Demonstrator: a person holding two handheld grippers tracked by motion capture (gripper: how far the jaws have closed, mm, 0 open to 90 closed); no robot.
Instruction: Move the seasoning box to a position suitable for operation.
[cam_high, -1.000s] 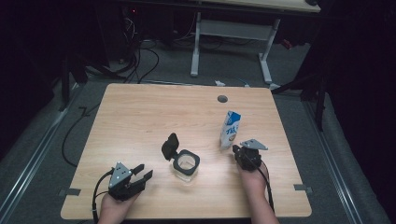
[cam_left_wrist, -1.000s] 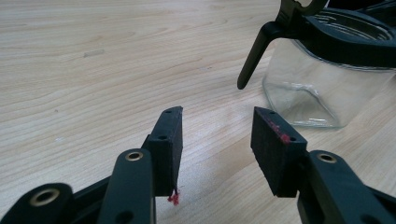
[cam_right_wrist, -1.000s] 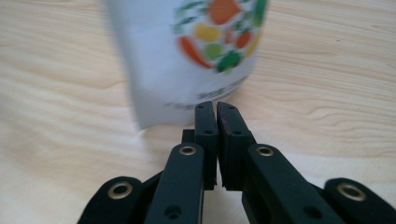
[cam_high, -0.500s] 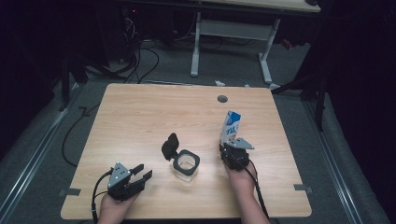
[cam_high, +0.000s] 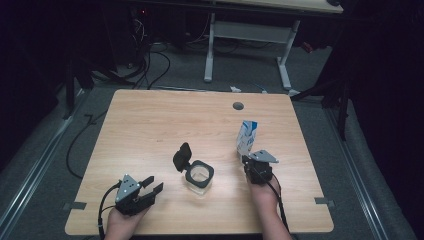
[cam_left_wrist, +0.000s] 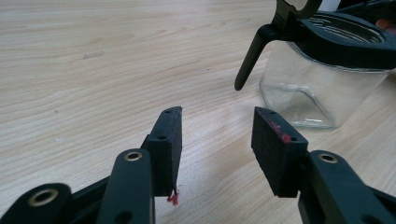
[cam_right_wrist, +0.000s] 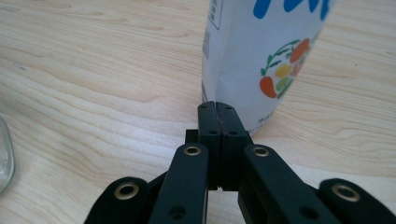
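R gripper (cam_right_wrist: 218, 108) clamped tight on nothing, right at the carton (cam_right_wrist: 261, 56) base, L gripper (cam_left_wrist: 215, 135) idle and half-spread w/ nothing between its pads: R needs to open wide before gripping the carton's sides.

This is looking like a lab or work room. A plain wooden table (cam_high: 150, 125) is standing on grey carpet (cam_high: 45, 165), black cables (cam_high: 150, 60) are lying on the floor, and another desk (cam_high: 250, 30) is standing behind in the dark.

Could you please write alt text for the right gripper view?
The right hand-held gripper, its black jaws pressed together on nothing, points at the base of an upright white carton printed with fruit, standing on a light wooden table.
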